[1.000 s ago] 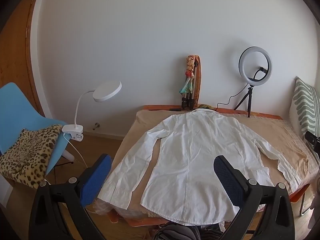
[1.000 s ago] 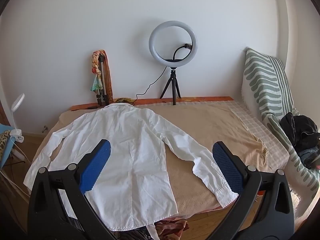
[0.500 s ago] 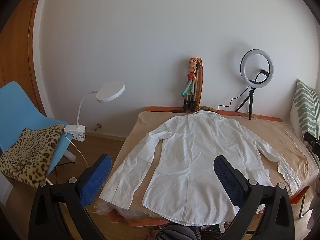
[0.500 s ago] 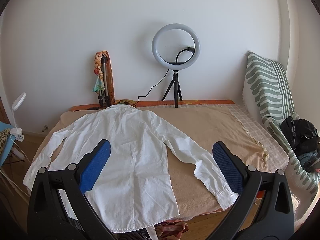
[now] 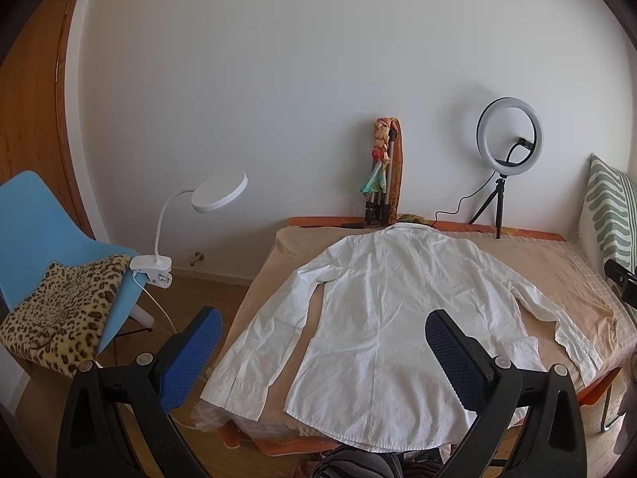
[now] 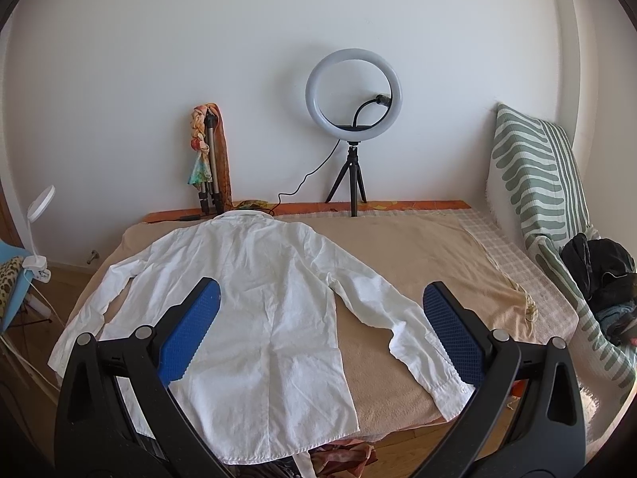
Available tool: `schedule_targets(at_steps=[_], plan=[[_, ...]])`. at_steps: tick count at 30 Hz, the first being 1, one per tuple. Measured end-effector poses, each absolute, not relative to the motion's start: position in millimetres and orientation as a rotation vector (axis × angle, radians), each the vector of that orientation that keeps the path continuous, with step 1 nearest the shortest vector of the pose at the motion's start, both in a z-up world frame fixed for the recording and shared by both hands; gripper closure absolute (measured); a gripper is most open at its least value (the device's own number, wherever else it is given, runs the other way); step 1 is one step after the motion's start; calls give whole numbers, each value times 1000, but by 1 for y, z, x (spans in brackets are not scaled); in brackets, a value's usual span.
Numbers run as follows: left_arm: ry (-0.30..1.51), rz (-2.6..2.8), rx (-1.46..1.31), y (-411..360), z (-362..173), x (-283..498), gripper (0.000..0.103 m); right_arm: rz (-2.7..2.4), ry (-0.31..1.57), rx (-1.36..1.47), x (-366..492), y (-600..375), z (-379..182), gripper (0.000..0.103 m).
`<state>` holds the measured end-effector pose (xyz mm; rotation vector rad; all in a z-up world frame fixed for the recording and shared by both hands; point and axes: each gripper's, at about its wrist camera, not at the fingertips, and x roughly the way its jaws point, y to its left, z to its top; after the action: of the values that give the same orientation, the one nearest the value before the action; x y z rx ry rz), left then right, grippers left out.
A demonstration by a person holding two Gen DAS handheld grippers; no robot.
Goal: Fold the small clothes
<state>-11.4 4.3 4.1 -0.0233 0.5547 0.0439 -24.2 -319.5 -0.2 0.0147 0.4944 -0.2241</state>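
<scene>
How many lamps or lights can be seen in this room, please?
2. A ring light stands on a small tripod at the table's far edge by the wall. A white clip lamp is clamped to the blue chair, left of the table. Others may be hidden.

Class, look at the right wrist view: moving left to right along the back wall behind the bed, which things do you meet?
White clamp lamp → scarf-draped tripod → ring light → green-striped cushion.
</scene>
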Motion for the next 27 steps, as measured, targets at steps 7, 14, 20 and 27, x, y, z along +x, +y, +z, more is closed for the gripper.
schedule_targets(at_steps=[7, 14, 20, 27], plan=[[563, 62, -9, 2, 3, -9, 0, -219, 500, 20, -21, -320, -2, 0], [567, 64, -9, 2, 0, -6, 0, -212, 505, 22, -19, -320, -4, 0], [581, 64, -4, 1, -7, 1, 0, -212, 516, 22, -15, -323, -10, 0], [596, 76, -3, 4, -13, 6, 0, -209, 527, 32, -14, -325, -16, 0]])
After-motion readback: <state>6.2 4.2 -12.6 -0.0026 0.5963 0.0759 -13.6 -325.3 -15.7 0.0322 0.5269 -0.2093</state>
